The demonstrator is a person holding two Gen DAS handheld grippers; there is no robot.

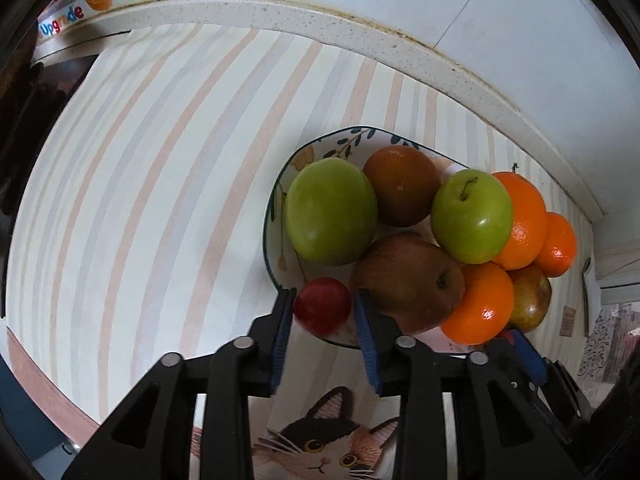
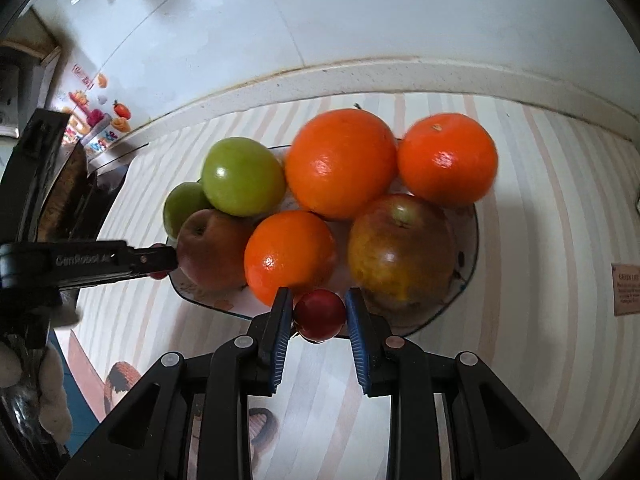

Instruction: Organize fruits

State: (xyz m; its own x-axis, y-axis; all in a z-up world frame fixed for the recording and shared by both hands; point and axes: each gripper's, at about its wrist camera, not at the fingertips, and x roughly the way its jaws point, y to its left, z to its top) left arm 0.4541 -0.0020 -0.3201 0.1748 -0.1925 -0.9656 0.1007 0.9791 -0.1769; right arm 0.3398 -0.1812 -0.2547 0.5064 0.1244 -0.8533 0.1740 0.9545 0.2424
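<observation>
Fruits sat heaped in a patterned plate on the striped cloth of the worktop, near the speckled back edge under the white wall. Left wrist view: two green apples, a dark brownish fruit behind and between them, a reddish-brown apple in front, three oranges and a mottled apple to the right, all crowded and touching. Left tool held a small red fruit at the near rim of the plate; its blue pads pressed on both sides of the fruit, so the tool was clamped on it. A cat picture showed on the cloth beneath the tool. Right wrist view: right tool likewise held a second small red fruit between its blue pads at the plate's near edge, just in front of an orange and the mottled apple; the pads appeared to touch the fruit on both sides, so clamped. The left tool's black finger entered this view from the left, its tip beside the reddish-brown apple. Colourful packaging stood at the far left by the wall.
</observation>
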